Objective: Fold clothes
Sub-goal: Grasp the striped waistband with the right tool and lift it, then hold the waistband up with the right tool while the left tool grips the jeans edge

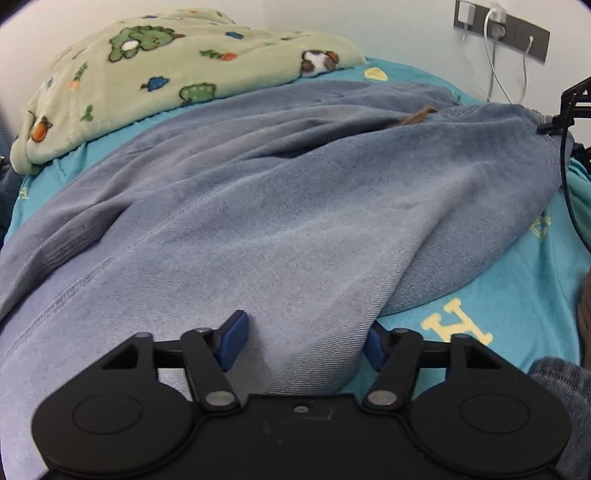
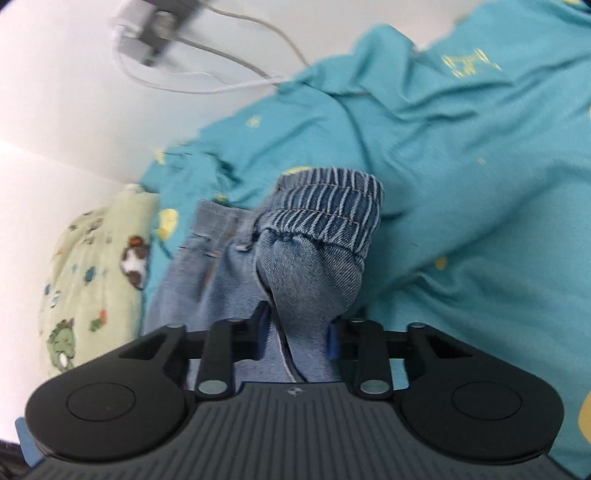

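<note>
Presently, the readings per view are as follows.

Left wrist view, garment: light blue denim trousers (image 1: 280,206) lie spread across a teal bedsheet (image 1: 524,295) printed with yellow letters.
Left wrist view, left gripper (image 1: 303,338): points down at the near edge of the trousers; a bulge of denim sits between the two blue pads (image 1: 234,338).
Left wrist view, finger state: the left pad rests on the cloth and the right pad is half hidden behind the fold; whether the pads press on the denim cannot be told.
Left wrist view, surroundings: a green fleece blanket (image 1: 155,77) with animal print lies beyond the trousers, touching their far edge; a grey socket strip (image 1: 502,29) with white cables is on the wall at upper right.
Left wrist view, far right edge: part of a black gripper frame (image 1: 569,110) meets the far corner of the trousers.

Right wrist view, garment end: the elastic waistband (image 2: 332,206) of the trousers stands bunched just ahead of the fingers, raised off the sheet.
Right wrist view, right gripper (image 2: 297,332): clenched on a gathered bundle of denim below the waistband; cloth fills the gap between the pads.
Right wrist view, surroundings: teal sheet to the right, fleece blanket at left, wall and cables above; picture is blurred.
</note>
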Tool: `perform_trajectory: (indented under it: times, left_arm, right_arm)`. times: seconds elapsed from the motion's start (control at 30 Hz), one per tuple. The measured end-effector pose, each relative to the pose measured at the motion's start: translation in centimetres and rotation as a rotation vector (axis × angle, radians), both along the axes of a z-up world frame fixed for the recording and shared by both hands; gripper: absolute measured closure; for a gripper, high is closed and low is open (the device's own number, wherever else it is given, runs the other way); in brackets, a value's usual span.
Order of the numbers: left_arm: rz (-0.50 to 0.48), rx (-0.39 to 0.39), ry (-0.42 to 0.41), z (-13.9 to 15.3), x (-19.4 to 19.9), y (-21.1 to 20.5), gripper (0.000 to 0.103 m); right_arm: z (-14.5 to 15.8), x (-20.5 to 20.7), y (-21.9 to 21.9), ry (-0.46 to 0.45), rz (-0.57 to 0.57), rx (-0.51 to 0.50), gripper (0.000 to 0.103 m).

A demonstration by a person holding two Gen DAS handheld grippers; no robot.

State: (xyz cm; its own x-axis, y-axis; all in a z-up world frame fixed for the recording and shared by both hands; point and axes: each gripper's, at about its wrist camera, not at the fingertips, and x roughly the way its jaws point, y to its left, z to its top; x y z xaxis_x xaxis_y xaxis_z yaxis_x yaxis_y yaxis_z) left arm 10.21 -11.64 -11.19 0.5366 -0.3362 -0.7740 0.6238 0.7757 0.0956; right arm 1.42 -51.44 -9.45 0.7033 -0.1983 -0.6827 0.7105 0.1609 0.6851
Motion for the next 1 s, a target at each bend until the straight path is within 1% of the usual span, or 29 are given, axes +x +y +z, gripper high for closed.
perform_trajectory:
  times: [0.03,0.07,0.1,0.2,0.27,0.37,0.5,0.53,0.57,0.6,0.63,0.67,0.73,0.8,0.87,0.93,1.0]
  left_arm:
    - [-0.007,0.003,-0.009,0.2,-0.2,-0.1,0.046]
    - [-0.013,0.005,-0.019,0.4,-0.4,-0.1,0.046]
    - [-0.030,0.014,-0.021,0.4,-0.6,-0.3,0.046]
    - [-0.089,0.051,-0.021,0.3,-1.5,-0.6,0.047]
    - [-0.120,0.076,-0.033,0.0,-2.1,-0.8,0.051]
    - [-0.127,0.112,-0.042,-0.6,-2.4,-0.7,0.052]
    - [-0.104,0.124,-0.044,-0.7,-2.2,-0.3,0.053]
    - [-0.100,0.133,-0.054,-0.7,-2.3,-0.1,0.057]
    - [-0.097,0.138,-0.077,-0.6,-2.5,0.1,0.073]
    - [-0.095,0.141,-0.103,-0.4,-2.5,0.4,0.086]
    - [-0.079,0.135,-0.122,-0.1,-2.3,0.7,0.096]
    - [-0.059,0.109,-0.125,0.4,-2.1,1.1,0.098]
    - [-0.020,0.042,-0.119,1.6,-1.5,1.9,0.098]
    - [-0.010,-0.012,-0.128,3.2,-1.1,2.5,0.099]
    - [0.002,-0.049,-0.099,4.7,0.0,3.1,0.099]
    - [0.008,-0.083,-0.038,5.6,1.2,3.4,0.099]
    - [-0.019,-0.069,-0.008,6.1,2.0,3.3,0.099]
  right_arm:
    - [0.3,0.2,0.1,-0.017,0.003,-0.015,0.081]
    - [0.5,0.2,0.1,-0.037,0.003,-0.027,0.085]
    - [0.7,0.2,0.1,-0.058,0.004,-0.037,0.087]
    - [1.3,0.6,0.0,-0.120,0.011,-0.070,0.089]
    - [1.6,0.8,0.0,-0.144,0.020,-0.093,0.089]
    - [1.9,0.8,0.0,-0.172,0.022,-0.109,0.089]
    - [2.1,0.6,0.0,-0.194,0.015,-0.114,0.089]
    - [2.1,0.5,0.0,-0.195,0.014,-0.113,0.089]
    - [2.1,0.4,0.0,-0.197,0.012,-0.111,0.089]
    - [2.1,0.4,0.0,-0.198,0.011,-0.108,0.090]
    - [2.1,0.3,0.0,-0.200,0.010,-0.105,0.090]
    - [2.1,0.3,0.0,-0.202,0.010,-0.103,0.090]
    - [2.4,0.2,0.2,-0.213,0.007,-0.110,0.090]
    - [2.9,0.0,0.6,-0.233,0.004,-0.124,0.090]
    - [4.0,0.1,1.1,-0.263,0.011,-0.154,0.091]
    - [5.0,0.4,1.6,-0.285,0.021,-0.182,0.091]
    - [5.3,1.1,1.6,-0.291,0.026,-0.180,0.091]
